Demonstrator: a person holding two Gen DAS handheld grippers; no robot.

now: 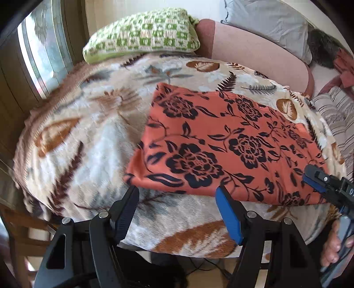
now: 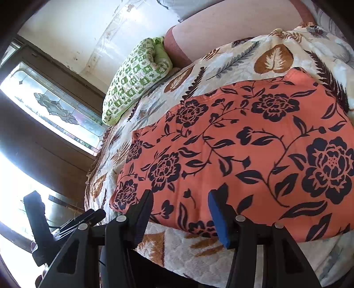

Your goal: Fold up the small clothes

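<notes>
An orange cloth with a black flower print (image 1: 221,144) lies flat, folded into a rough rectangle, on a leaf-patterned blanket (image 1: 88,137). My left gripper (image 1: 177,195) is open and empty, its tips just short of the cloth's near edge. My right gripper (image 2: 180,199) is open and empty, its tips over the near edge of the same cloth (image 2: 243,155). The right gripper also shows at the right edge of the left wrist view (image 1: 320,179), by the cloth's near right corner.
A green and white crocheted cushion (image 1: 141,33) lies at the far end of the blanket. A pink sofa back (image 1: 254,51) with a grey pillow (image 1: 270,20) stands behind. A window (image 1: 37,51) is at the left. Striped fabric (image 1: 336,115) lies at the right.
</notes>
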